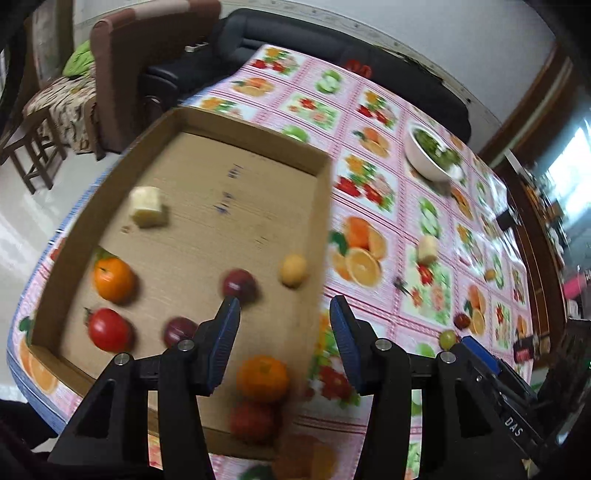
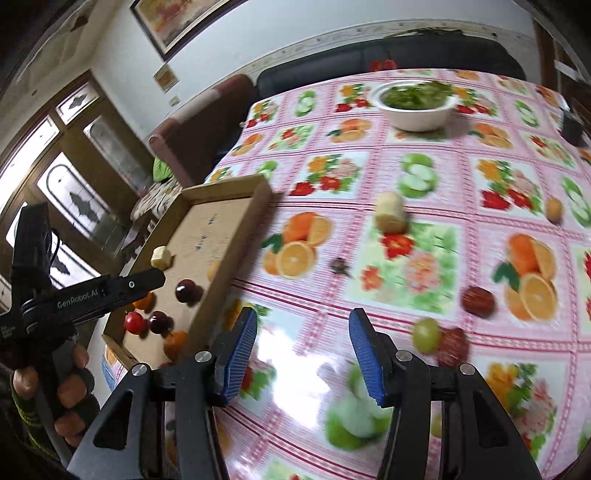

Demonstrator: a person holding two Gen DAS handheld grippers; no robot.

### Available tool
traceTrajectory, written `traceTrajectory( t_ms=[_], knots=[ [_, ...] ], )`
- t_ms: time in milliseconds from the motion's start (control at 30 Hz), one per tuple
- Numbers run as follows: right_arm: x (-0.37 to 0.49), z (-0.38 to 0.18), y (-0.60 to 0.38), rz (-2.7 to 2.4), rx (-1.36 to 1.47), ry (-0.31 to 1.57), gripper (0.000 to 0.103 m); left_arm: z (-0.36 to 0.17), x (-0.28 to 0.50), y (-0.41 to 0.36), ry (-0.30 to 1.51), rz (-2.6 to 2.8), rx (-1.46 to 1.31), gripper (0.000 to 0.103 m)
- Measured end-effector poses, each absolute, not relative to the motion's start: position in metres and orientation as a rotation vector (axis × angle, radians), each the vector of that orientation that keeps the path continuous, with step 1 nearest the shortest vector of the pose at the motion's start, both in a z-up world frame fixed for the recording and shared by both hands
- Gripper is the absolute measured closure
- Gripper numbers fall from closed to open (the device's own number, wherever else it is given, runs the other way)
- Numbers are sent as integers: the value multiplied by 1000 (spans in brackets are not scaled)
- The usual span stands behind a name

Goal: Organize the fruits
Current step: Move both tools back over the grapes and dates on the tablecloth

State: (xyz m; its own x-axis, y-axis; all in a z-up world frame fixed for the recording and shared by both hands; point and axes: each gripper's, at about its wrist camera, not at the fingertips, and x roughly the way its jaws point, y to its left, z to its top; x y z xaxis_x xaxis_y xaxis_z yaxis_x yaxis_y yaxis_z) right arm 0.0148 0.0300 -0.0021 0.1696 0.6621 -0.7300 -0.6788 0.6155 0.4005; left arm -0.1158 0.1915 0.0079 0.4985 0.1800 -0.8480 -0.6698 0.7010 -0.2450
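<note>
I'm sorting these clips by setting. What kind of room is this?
Probably a home living or dining room: a table under a fruit-print tablecloth, a dark sofa and a brown armchair behind it, and a framed picture on the wall.

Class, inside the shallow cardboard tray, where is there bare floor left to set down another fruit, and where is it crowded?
The shallow cardboard tray has bare floor across its far half, bordered by the far wall, the pale banana chunk and the small yellow fruit. The near end is crowded: orange tangerine, red tomato, dark red plums.
</note>
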Motion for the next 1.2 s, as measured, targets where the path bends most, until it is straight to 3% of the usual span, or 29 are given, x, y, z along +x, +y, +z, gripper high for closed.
traceTrajectory(
  t_ms=[533, 1200],
  knots=[
    [37, -34, -91, 724, 92, 1085, 47, -12, -71, 113, 1030, 415, -477, 54],
    [46, -40, -91, 714, 63, 1044, 51, -26, -51, 76, 1085, 330, -427, 54]
  ],
)
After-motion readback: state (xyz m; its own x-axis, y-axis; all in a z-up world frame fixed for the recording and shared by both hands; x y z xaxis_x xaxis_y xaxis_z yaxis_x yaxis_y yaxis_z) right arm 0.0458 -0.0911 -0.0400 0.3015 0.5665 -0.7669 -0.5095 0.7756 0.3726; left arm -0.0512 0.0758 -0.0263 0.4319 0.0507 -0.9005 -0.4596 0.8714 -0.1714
